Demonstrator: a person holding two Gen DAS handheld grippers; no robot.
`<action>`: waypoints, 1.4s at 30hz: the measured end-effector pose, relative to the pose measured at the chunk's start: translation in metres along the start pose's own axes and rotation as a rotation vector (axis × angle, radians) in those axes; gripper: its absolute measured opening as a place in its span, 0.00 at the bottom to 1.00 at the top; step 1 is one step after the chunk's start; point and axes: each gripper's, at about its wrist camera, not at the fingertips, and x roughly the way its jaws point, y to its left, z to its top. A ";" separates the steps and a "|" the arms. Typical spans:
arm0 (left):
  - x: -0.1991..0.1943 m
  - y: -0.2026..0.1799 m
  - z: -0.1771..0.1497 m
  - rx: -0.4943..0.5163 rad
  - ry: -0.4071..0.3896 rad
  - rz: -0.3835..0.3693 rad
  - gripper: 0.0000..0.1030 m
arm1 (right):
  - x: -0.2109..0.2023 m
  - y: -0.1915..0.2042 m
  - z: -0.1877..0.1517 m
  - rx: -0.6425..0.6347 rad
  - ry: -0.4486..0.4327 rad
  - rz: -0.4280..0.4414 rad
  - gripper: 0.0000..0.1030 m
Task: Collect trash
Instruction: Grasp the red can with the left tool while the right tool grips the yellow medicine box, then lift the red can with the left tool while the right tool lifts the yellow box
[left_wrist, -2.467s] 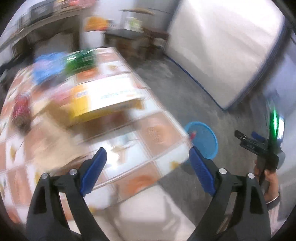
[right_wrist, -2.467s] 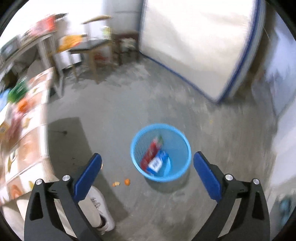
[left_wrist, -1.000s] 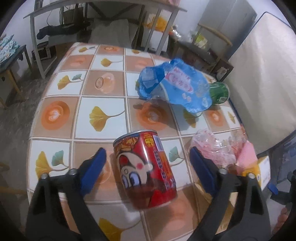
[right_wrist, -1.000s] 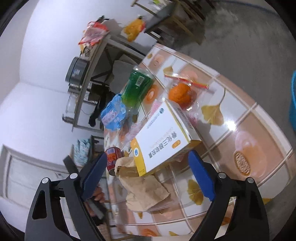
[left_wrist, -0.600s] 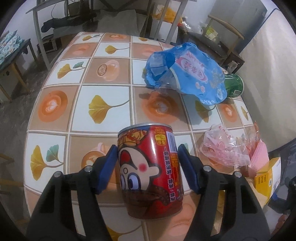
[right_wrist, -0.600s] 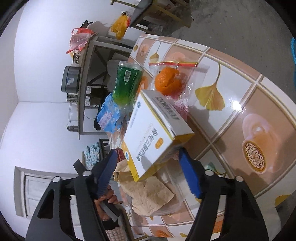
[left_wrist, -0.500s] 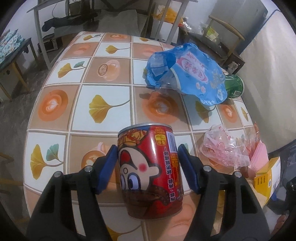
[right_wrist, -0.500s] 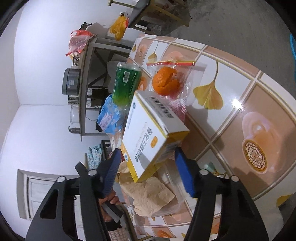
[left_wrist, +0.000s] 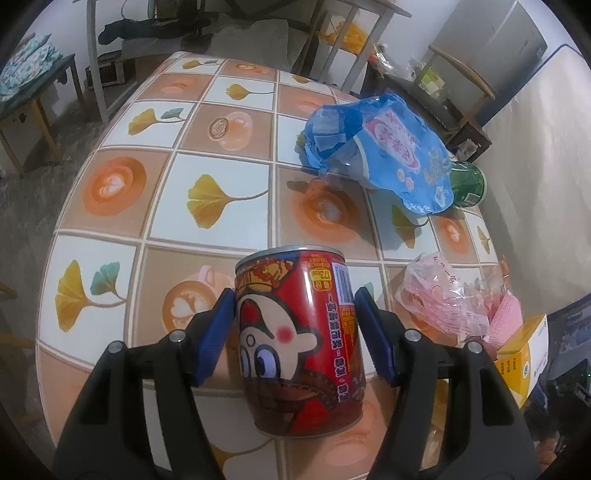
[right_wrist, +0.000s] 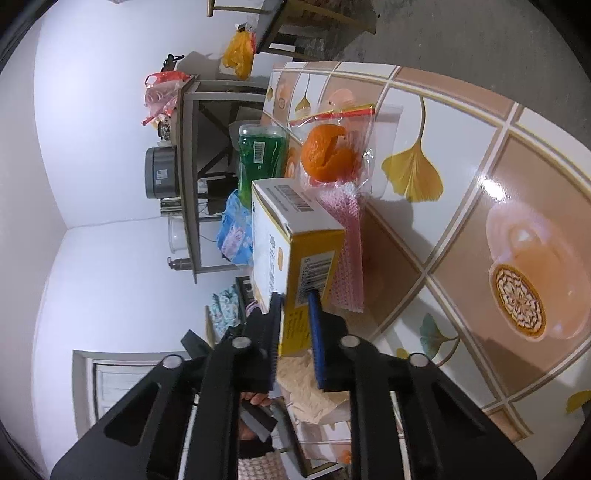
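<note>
Two pieces of trash are gripped at once, one in each gripper. The left gripper (left_wrist: 295, 328) has its blue pads against both sides of the red can (left_wrist: 299, 343), which stands upright on the tiled table (left_wrist: 218, 177); its jaws closed in during the last second and now sit at the can's width. The right gripper (right_wrist: 295, 328) has just been closing and is now pinched narrow on the yellow edge of the white-and-yellow box (right_wrist: 291, 251), with the box wall between the pads. The box stands tilted on the table, just beside a pink mesh wrapper (right_wrist: 345, 251) and a clear bag holding orange peel (right_wrist: 328, 155).

The step in hand is judged to be the pick-up: both grasps appear made, and neither item shows clear lift from the table.

Other trash remains on the table: a blue snack bag (left_wrist: 380, 155), a green bottle (left_wrist: 467, 184) lying partly under it, a crumpled pink plastic bag (left_wrist: 443, 299) and brown paper (right_wrist: 306, 384) under the box.

No bin shows in either view. The next move calls for raising both items clear of the clutter and carrying them to wherever the trash is gathered. The hold on the box is at one thin edge, so it may swing or slip when lifted; the can's hold looks square and secure.
</note>
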 end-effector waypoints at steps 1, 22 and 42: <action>-0.001 0.001 -0.001 -0.005 -0.001 -0.002 0.61 | -0.001 -0.001 0.000 0.004 0.001 0.007 0.08; -0.026 0.013 -0.031 -0.045 -0.018 -0.024 0.60 | 0.000 -0.002 0.016 -0.008 -0.013 -0.018 0.56; -0.034 0.016 -0.041 -0.058 -0.023 -0.030 0.60 | 0.006 -0.003 0.017 0.029 -0.014 0.049 0.33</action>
